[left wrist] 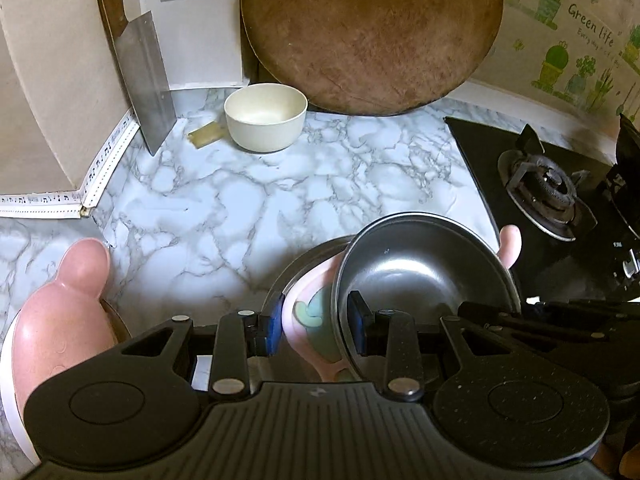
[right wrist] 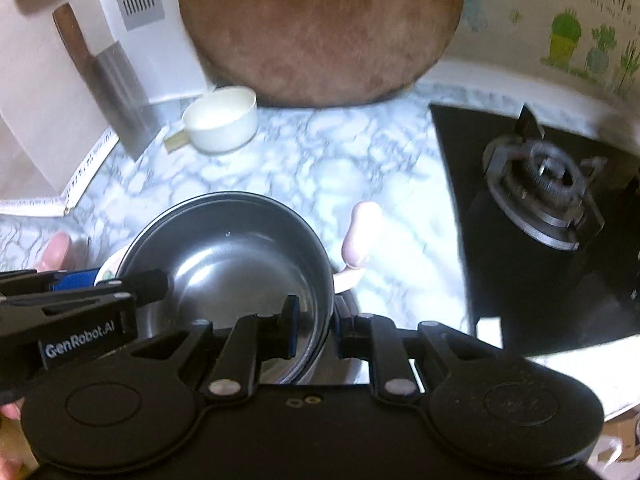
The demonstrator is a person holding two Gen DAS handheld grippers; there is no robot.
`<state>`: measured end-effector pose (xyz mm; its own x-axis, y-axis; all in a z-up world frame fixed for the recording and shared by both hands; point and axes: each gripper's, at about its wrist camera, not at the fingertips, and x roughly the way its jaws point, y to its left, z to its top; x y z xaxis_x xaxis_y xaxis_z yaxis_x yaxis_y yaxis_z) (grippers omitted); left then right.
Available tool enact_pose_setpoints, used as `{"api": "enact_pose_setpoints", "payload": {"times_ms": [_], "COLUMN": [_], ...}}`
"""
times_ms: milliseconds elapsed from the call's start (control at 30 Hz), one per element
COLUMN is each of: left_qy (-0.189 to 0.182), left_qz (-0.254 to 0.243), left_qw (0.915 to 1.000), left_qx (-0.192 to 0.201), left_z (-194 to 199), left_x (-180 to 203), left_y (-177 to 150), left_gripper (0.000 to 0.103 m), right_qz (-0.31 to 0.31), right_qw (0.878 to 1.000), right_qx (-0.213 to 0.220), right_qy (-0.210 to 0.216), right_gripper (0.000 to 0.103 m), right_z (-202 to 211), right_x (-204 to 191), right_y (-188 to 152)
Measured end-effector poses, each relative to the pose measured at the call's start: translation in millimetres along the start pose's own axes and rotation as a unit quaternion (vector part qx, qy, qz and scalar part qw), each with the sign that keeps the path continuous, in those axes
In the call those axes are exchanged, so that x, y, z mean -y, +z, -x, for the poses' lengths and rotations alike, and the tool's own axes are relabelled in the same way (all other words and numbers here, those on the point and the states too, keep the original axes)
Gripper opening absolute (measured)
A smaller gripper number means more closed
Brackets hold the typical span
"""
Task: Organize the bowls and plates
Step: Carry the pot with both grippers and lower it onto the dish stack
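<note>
Nearby, cream bowl (left wrist: 265, 116) beside cleaver (left wrist: 145, 88).

Dark bowl (left wrist: 420, 276): metal, smooth, satin sheen. Pink dish (left wrist: 60, 320): glossy plastic. Cream bowl (left wrist: 264, 120): matt, smooth, plastic-like. Round board (left wrist: 372, 32): wood, worn, rough, scored. Cleaver (left wrist: 146, 84): brushed steel blade, wooden handle. Tabletop (left wrist: 240, 200): marble-pattern surface, smooth, slightly glossy. Hob (left wrist: 520, 184): black, glossy glass-like top; burner grate dull metal. Left gripper (left wrist: 312, 320): matt black plastic, blue pads.

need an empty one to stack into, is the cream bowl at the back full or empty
Empty: the cream bowl shows only its bare inside.
</note>
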<state>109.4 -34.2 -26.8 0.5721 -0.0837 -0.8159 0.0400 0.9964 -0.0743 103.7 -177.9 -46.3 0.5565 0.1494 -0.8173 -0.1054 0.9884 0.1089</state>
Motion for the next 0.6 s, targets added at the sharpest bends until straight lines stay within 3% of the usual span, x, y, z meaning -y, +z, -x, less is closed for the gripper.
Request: {"api": "enact_pose_setpoints", "payload": {"times_ms": [600], "left_qy": [0.016], "left_qz": [-0.008], "left_qw": [0.9996], "left_qx": [-0.02], "left_z": [-28.0], "left_x": [-8.5], "left_y": [-22.6], "left_gripper": [0.032], "right_qz": [0.0], "right_qw": [1.0], "right_qx": [-0.029], "right_qy": [0.001], "right_gripper": [0.018], "right_z": [-20.6], "right_x": [-9.7], "right_y": [-19.9]}}
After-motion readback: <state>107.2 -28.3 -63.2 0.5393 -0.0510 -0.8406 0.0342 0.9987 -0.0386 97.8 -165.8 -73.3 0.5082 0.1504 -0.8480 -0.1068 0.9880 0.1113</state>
